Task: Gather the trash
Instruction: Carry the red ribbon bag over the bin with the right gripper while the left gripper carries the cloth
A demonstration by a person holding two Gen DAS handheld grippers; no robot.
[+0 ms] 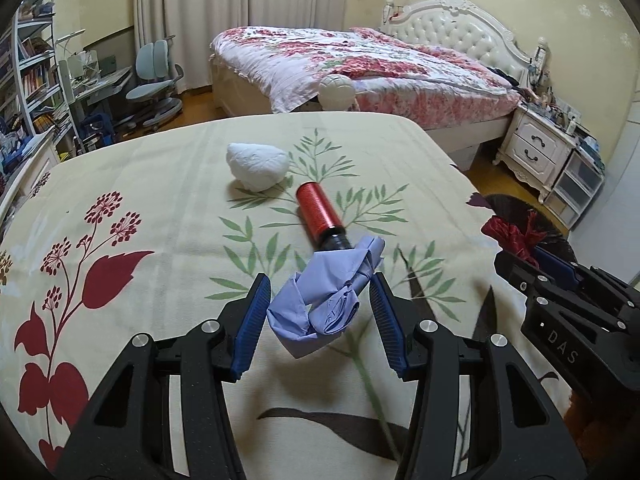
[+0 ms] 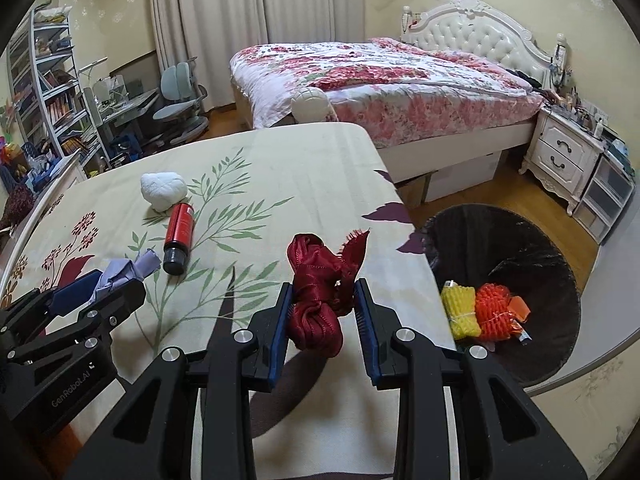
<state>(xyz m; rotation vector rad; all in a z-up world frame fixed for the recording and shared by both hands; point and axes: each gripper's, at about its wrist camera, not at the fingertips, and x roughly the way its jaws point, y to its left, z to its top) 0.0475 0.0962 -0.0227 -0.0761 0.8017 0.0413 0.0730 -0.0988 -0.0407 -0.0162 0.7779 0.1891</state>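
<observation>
Right gripper [image 2: 323, 312] clamping red ribbon wad [image 2: 320, 300] above table [image 2: 320, 160], nearing bin [image 2: 532, 248] at table's right edge. Left gripper [image 1: 318, 312] pinching blue crumpled glove [image 1: 324, 304]. Advisable: carrying each fully over bin mouth before releasing, keeping grips firm.

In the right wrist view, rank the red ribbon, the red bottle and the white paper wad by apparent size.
1. Red ribbon, though it hangs nearest the camera, which inflates it.
2. Red bottle and white paper wad: too alike to rank.
</observation>
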